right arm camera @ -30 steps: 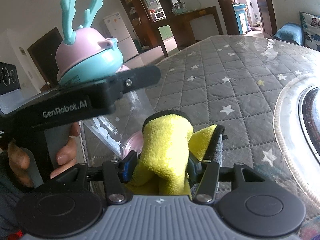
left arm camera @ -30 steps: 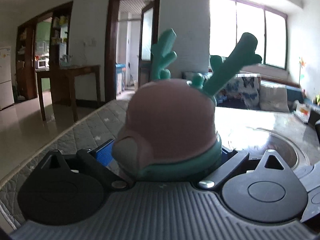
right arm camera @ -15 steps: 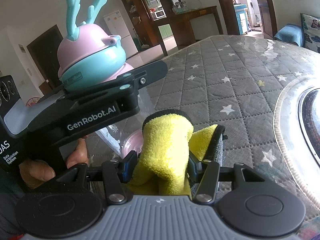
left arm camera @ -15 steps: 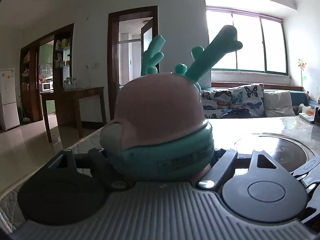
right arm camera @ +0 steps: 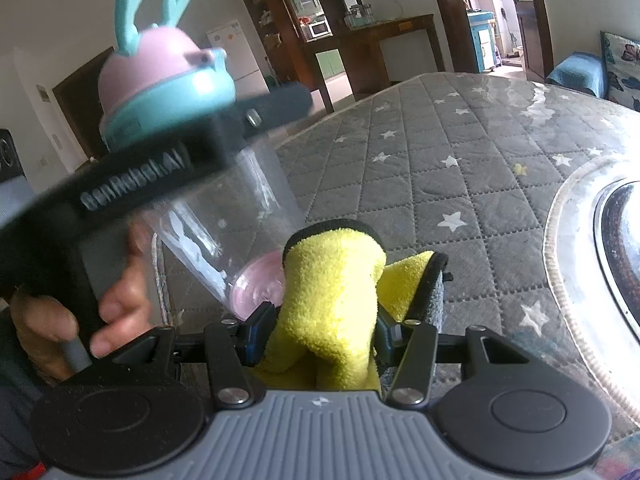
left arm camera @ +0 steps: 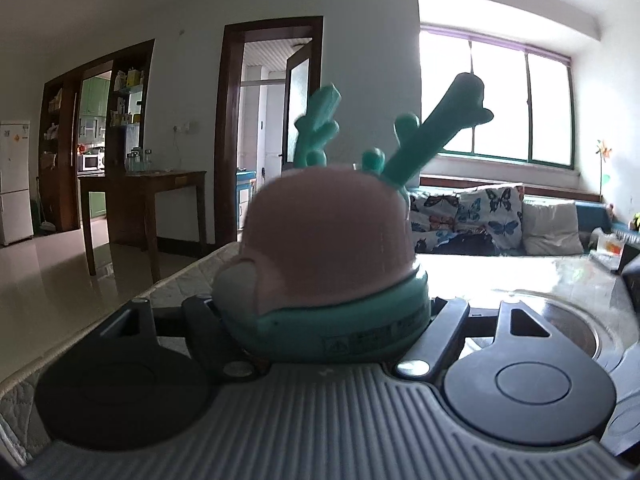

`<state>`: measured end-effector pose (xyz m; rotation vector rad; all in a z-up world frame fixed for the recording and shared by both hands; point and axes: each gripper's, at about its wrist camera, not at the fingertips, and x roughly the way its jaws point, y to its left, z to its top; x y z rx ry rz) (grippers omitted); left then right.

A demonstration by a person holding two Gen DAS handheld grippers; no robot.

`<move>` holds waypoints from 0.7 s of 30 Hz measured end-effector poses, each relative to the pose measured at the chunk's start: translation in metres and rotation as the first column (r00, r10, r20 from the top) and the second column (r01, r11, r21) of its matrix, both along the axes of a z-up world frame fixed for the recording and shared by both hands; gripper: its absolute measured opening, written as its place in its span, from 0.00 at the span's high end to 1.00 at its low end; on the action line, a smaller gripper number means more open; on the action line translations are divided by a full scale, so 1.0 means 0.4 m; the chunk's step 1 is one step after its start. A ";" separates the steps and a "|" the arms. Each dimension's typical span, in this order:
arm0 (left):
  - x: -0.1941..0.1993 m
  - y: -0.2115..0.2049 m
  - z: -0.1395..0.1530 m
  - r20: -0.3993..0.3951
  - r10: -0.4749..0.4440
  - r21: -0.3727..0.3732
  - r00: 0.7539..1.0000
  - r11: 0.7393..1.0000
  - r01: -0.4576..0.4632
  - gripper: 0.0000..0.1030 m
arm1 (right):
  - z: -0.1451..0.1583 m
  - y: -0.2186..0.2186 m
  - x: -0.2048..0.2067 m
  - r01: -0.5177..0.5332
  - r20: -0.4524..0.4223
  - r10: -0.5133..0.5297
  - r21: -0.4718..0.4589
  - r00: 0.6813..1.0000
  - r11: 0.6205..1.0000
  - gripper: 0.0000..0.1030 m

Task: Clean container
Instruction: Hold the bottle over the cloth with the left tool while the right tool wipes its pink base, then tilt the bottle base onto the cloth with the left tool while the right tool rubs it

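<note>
A bottle with a pink dome lid [left arm camera: 328,240], teal antlers and a teal collar fills the left wrist view. My left gripper [left arm camera: 326,314] is closing on that collar, one finger pressed against each side. The right wrist view shows the same bottle tilted, with its clear body [right arm camera: 224,216] and pink base [right arm camera: 260,284], and a left finger [right arm camera: 256,114] under the lid. My right gripper [right arm camera: 324,320] is closing on a folded yellow cloth [right arm camera: 332,280] that stands between its jaws. The cloth sits right beside the pink base; I cannot tell whether they touch.
A person's hand [right arm camera: 116,312] grips the left tool's handle. Below lies a grey quilted cover with stars [right arm camera: 440,160]. A round glass-rimmed inset [right arm camera: 600,260] sits at the right. A sofa with butterfly cushions [left arm camera: 480,216] and a wooden side table [left arm camera: 160,184] stand farther off.
The left jaws have closed in from wide apart onto the bottle's collar. In the right wrist view the bottle and left tool now look larger and nearer, with motion blur.
</note>
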<state>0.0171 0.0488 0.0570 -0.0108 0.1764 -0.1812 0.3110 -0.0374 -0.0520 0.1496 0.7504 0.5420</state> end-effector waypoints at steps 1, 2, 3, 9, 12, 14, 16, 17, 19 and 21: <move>0.005 0.009 0.010 -0.001 -0.003 -0.011 1.000 1.000 0.003 0.30 | 0.003 0.009 0.004 0.001 -0.002 -0.001 0.002 1.000 1.000 0.55; 0.007 0.015 0.019 0.000 -0.008 -0.021 1.000 1.000 0.008 0.30 | 0.009 0.022 -0.028 0.003 -0.004 -0.003 0.003 1.000 1.000 0.57; 0.007 0.018 0.027 0.003 -0.012 -0.029 1.000 0.999 0.013 0.30 | 0.014 0.031 -0.061 0.004 -0.005 -0.004 0.004 1.000 1.000 0.58; 0.007 0.027 0.069 0.017 -0.033 -0.069 0.999 0.997 0.034 0.30 | 0.033 0.043 -0.114 -0.004 0.003 0.004 -0.011 1.000 1.000 0.69; 0.016 0.039 0.093 0.018 -0.042 -0.108 0.999 0.993 0.044 0.30 | 0.036 0.045 -0.123 -0.006 0.004 0.006 -0.010 1.000 1.000 0.70; 0.018 0.045 0.111 0.026 -0.052 -0.127 0.998 0.990 0.055 0.30 | 0.037 0.044 -0.125 -0.006 0.004 0.006 -0.007 1.000 1.000 0.70; 0.018 0.050 0.130 0.036 -0.070 -0.153 0.997 0.985 0.075 0.30 | 0.038 0.045 -0.127 -0.009 0.006 0.009 -0.008 1.000 1.000 0.70; 0.018 0.054 0.138 0.040 -0.081 -0.166 0.996 0.982 0.087 0.30 | 0.038 0.046 -0.128 -0.010 0.008 0.010 -0.009 1.000 1.000 0.70; 0.017 0.058 0.151 0.047 -0.110 -0.192 0.993 0.974 0.118 0.30 | 0.038 0.051 -0.130 -0.014 0.011 0.014 -0.008 1.000 1.000 0.70; 0.019 0.065 0.159 0.040 -0.151 -0.227 0.988 0.961 0.156 0.30 | 0.039 0.062 -0.138 -0.028 0.018 0.028 -0.005 0.999 1.000 0.72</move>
